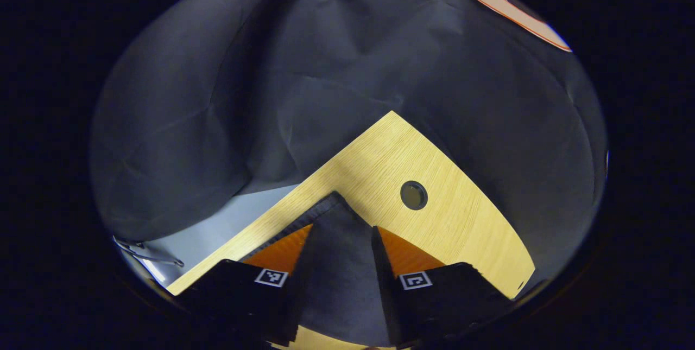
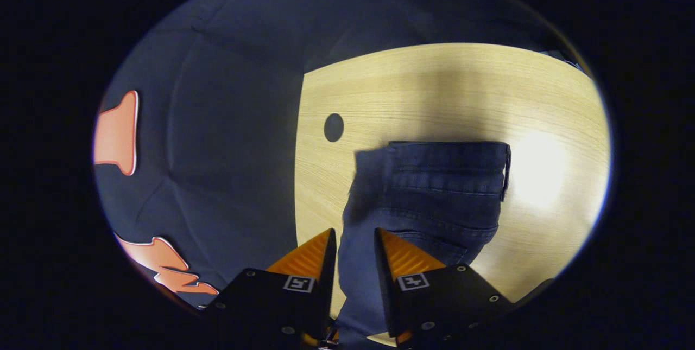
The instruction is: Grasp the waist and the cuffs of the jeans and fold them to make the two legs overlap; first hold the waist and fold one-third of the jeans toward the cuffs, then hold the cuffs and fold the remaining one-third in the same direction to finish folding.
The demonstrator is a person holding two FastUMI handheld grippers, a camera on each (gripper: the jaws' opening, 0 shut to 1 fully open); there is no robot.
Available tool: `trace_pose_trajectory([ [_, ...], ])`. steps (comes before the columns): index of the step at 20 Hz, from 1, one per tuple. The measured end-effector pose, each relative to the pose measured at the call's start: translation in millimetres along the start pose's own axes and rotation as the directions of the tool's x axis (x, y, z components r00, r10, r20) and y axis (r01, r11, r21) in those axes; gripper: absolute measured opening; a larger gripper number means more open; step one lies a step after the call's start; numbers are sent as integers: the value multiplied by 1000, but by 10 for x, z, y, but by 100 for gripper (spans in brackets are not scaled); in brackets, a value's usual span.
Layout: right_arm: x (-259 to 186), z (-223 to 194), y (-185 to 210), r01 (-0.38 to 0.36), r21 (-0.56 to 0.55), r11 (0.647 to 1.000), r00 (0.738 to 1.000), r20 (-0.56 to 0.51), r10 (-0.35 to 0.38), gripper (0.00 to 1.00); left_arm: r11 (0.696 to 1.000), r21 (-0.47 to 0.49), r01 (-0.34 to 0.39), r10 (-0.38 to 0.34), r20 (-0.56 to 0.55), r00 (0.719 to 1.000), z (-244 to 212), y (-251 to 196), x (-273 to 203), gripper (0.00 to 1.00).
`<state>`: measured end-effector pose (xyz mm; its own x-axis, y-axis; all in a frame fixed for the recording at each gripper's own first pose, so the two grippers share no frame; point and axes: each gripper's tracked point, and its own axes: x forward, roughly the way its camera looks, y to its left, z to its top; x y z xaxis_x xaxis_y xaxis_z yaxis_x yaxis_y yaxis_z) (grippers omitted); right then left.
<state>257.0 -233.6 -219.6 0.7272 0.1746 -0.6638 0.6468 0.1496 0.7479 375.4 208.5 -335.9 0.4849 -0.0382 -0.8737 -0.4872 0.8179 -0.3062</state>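
Left gripper (image 1: 339, 230): fingers (image 1: 282, 255) closed onto a dark fold of the jeans (image 1: 339, 263), cloth pinched between them and rising to a peak just past the tips. Beyond it, light wood desk (image 1: 461, 220) w/ a round cable hole (image 1: 414, 195) near its far corner; grey floor (image 1: 217, 225) past the desk edge on the left side of the left gripper view.

Right gripper (image 2: 353, 247): fingers (image 2: 404, 258) narrowly apart w/ a strip of jeans (image 2: 434, 187) running between them; can't tell if both press the cloth. Rest of jeans lies flat on desk (image 2: 434, 89), hemmed end toward the far edge, round hole (image 2: 333, 127) just beside it near the desk's edge.
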Motion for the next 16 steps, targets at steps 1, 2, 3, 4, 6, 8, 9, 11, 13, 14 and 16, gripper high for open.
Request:
trace_pose_trajectory([
  [1, -30, 33, -32, 7, -17, 1000, 1000, 11, -6, 50, 1000, 27, 6, -7, 11, 1000, 7, -22, -65, 66],
  [2, -74, 48, -96, 21, -43, 999, 999, 28, -20, 55, 998, 58, 15, -16, 22, 1000, 1, -73, -122, 77],
  [3, -88, 63, -174, 48, -73, 996, 998, 41, -45, 65, 996, 91, 19, -22, 41, 999, -42, -98, -268, 88],
  [4, -96, 54, -274, 69, -102, 992, 997, 49, -64, 69, 991, 128, 30, -38, 58, 998, 11, -181, -301, 100],
  [6, -102, 40, -471, 123, -160, 979, 992, 61, -115, 77, 976, 211, 45, -72, 119, 990, 36, -343, -436, 98],
  [8, -58, -7, -603, 155, -196, 968, 987, 64, -145, 83, 956, 285, 73, -130, 186, 974, 55, -513, -692, 98],
  [9, -36, -31, -657, 165, -209, 964, 986, 66, -154, 87, 953, 291, 91, -161, 229, 960, 85, -595, -859, 98],
  [11, -32, -34, -740, 178, -229, 957, 983, 79, -164, 90, 943, 303, 141, -235, 300, 925, 150, -798, -1204, 98],
  [13, -27, -36, -827, 205, -250, 946, 978, 89, -188, 82, 927, 351, 135, -272, 376, 886, 170, -900, -1526, 98],
  [14, -38, -7, -869, 216, -267, 939, 975, 101, -196, 93, 916, 382, 118, -284, 414, 865, 183, -940, -1733, 98],
  [16, -11, 38, -941, 244, -291, 925, 968, 126, -216, 95, 893, 439, 96, -321, 474, 820, 192, -1064, -1973, 98],
])
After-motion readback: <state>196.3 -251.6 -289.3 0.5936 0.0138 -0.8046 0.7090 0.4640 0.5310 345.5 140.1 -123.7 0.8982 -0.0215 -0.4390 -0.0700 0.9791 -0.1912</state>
